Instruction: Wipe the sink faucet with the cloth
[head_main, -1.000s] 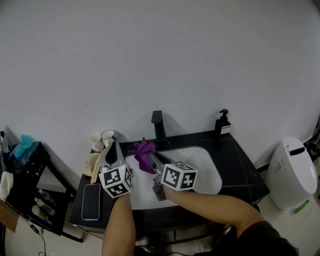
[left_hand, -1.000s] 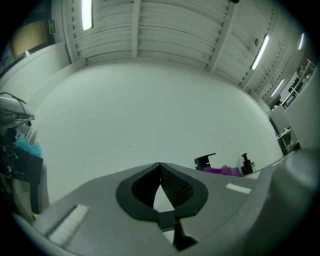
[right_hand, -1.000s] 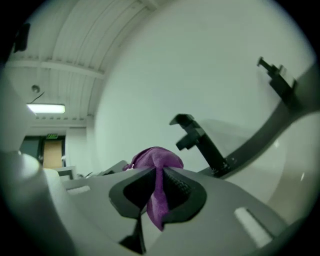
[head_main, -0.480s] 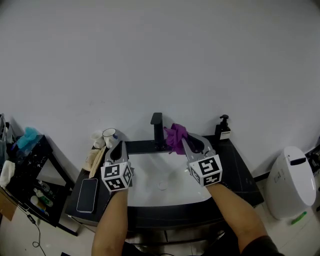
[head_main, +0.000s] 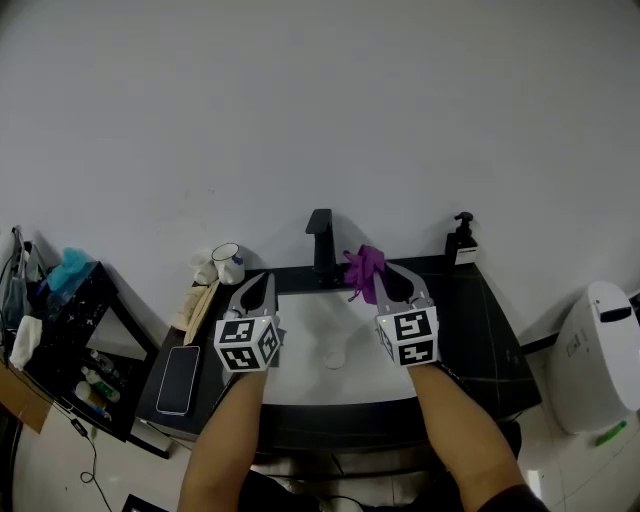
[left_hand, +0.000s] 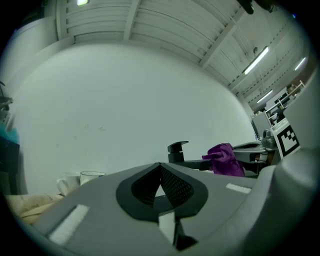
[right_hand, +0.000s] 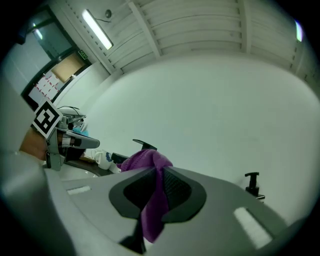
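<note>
Left gripper (head_main: 268, 278), right gripper (head_main: 378, 268): grey, black-white marker cubes (head_main: 247, 345).

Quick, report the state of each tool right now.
Left tool: closed, empty.
Right tool: closed on the purple cloth.

Left gripper (head_main: 263, 281) jaws together, right gripper (head_main: 384, 272) jaws pinching cloth (head_main: 361, 266)

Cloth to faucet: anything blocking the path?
Nothing visible. The purple cloth, clamped in the right gripper, hangs just right of the black faucet above the sink, and no object shows between them.
</note>
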